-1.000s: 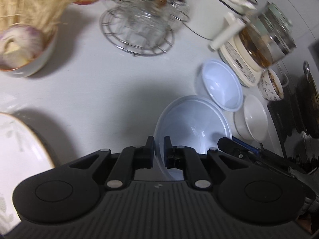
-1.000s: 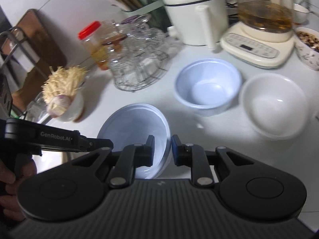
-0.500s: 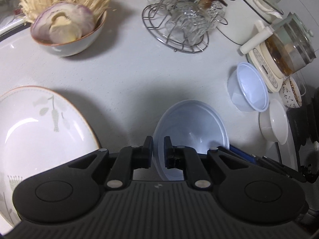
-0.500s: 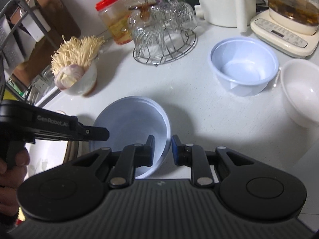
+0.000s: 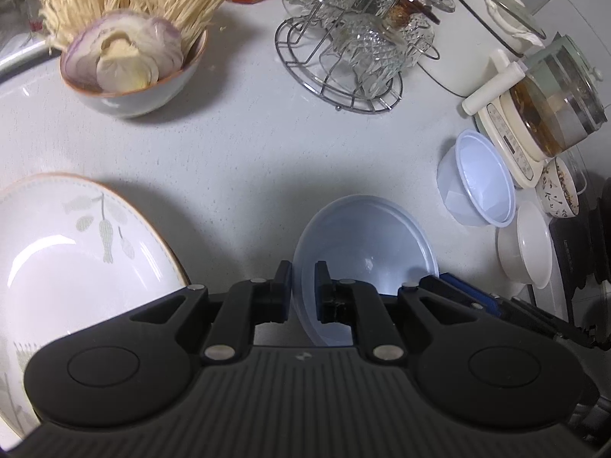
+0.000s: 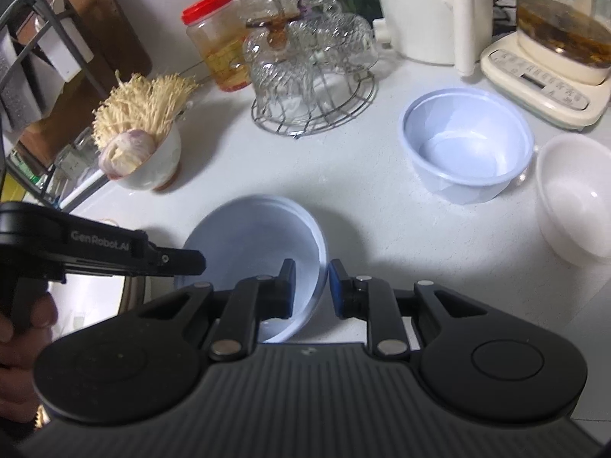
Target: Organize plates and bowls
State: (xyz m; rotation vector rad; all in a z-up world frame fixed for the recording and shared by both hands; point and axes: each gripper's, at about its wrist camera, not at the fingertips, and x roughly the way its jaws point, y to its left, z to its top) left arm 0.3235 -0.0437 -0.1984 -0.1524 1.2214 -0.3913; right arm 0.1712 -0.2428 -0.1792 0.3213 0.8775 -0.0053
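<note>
A pale blue plastic bowl (image 5: 366, 244) sits low over the white counter (image 5: 229, 145), held by both grippers at opposite sides of its rim. My left gripper (image 5: 303, 286) straddles the near rim, its pads still against it while the jaws are opening. In the right wrist view my right gripper (image 6: 311, 286) is shut on the same bowl (image 6: 259, 236) at its right rim. The left gripper's tip (image 6: 191, 263) reaches the bowl's left side. A second blue bowl (image 6: 466, 145) and a white bowl (image 6: 576, 198) stand to the right. A large leaf-patterned plate (image 5: 57, 259) lies at the left.
A bowl of enoki mushrooms and onion (image 5: 133, 72) stands at the back left. A wire rack of glasses (image 5: 343, 49), a white pot (image 6: 431, 11) and a glass kettle on its base (image 5: 546, 114) line the back. A small patterned bowl (image 5: 557, 191) is at the right.
Both grippers carried the blue bowl leftward, away from the other two bowls. The patterned plate and mushroom bowl came into the left wrist view. Almost nothing shifted in the last half second.
</note>
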